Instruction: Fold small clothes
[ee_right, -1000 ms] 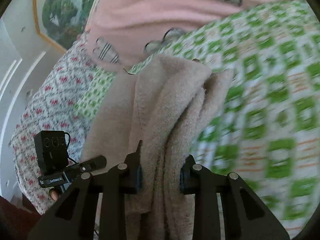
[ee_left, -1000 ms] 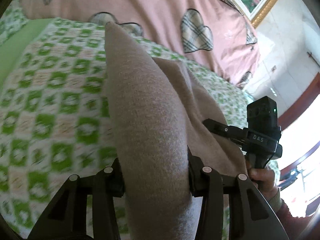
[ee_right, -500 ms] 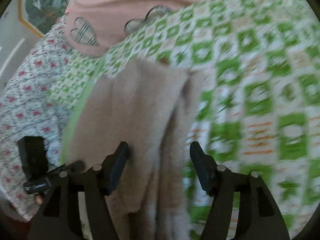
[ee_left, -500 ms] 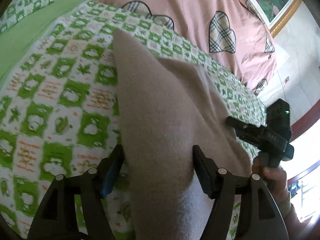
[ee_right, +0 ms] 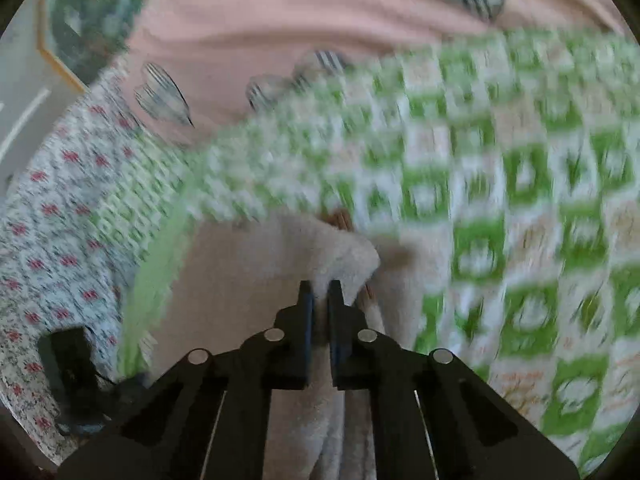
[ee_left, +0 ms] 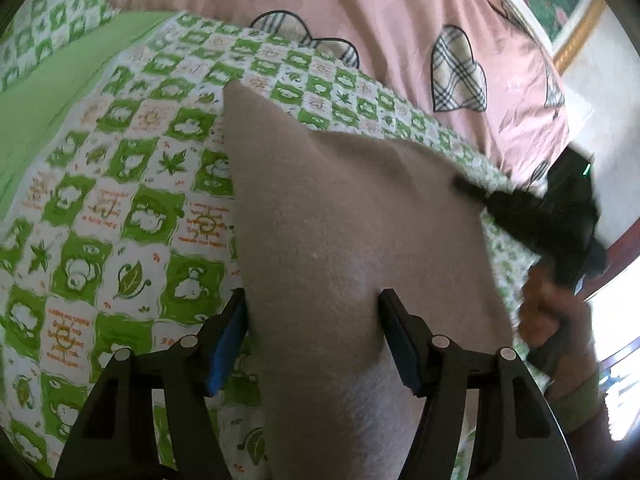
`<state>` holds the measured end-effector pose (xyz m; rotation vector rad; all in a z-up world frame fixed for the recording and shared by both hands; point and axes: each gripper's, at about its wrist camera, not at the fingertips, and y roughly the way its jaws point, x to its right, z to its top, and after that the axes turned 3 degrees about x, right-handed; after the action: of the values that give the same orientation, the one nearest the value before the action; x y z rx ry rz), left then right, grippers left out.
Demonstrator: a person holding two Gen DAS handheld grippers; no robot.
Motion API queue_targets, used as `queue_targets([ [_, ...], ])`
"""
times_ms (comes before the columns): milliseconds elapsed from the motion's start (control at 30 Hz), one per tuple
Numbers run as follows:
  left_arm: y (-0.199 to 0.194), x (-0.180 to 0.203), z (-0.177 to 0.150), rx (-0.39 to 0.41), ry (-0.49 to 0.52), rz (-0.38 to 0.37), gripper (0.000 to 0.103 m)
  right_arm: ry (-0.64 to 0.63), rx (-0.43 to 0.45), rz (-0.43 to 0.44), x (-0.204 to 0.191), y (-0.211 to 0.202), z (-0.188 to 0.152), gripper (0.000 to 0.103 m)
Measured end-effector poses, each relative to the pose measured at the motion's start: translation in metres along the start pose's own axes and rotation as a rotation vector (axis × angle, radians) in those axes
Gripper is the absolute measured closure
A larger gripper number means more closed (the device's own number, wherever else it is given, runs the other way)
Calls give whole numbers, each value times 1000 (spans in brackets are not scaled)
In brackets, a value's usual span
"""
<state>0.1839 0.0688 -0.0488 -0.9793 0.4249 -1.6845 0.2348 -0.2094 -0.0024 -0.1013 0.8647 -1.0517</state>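
Right wrist: right tool now pinches garment.

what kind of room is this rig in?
Probably a home bedroom: the beige garment lies on a bed with a green checked sheet, a pink heart-patterned quilt behind it, and a gold-framed picture on the wall.

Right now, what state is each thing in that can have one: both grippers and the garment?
Left gripper: jaws wide apart, straddling the cloth.
Right gripper: jaws nearly together, pinching a fold of the cloth.
Beige garment: doubled over, lying on the green checked sheet, bunched where the right gripper grips it.
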Motion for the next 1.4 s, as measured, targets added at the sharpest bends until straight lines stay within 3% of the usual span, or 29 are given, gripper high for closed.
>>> queue_targets([
  [67,4,6,-1,-3,30,18,37,2,-2,-16,4,2,7,96],
  [200,4,2,-5,-11,15,24,36,4,-99,-58,14,26,-7,93],
  [367,-30,0,-20,11,52,29,36,41,-73,-53,15,-10,-29,81],
  [567,-76,-1,-70,17,137,41,36,5,-68,0,-6,-76,-94,62],
  [700,-82,7,-109,1,189,43,36,17,-112,17,-8,-90,-141,61],
  [800,-67,19,-122,-10,256,121,36,17,-136,28,-10,-83,-154,61],
  [867,-57,26,-125,9,303,197,38,12,-147,14,-11,-75,-157,64],
  [900,-53,27,-126,17,316,217,42,12,-148,13,-12,-73,-156,70],
  [933,-51,28,-126,25,321,234,47,17,-153,23,-13,-71,-154,96],
  [1000,-48,25,-124,28,303,234,68,23,-149,46,-17,-72,-146,96],
  [1133,-59,20,-117,62,251,240,82,-52,8,110,-45,-117,-112,97],
  [1200,-64,20,-115,61,207,223,89,-113,38,85,-53,-131,-103,97],
  [1267,-61,17,-114,28,136,205,91,-175,-6,-25,-49,-121,-107,97],
  [1400,-54,2,-113,-36,12,150,92,-128,-101,-102,-16,-93,-131,97],
])
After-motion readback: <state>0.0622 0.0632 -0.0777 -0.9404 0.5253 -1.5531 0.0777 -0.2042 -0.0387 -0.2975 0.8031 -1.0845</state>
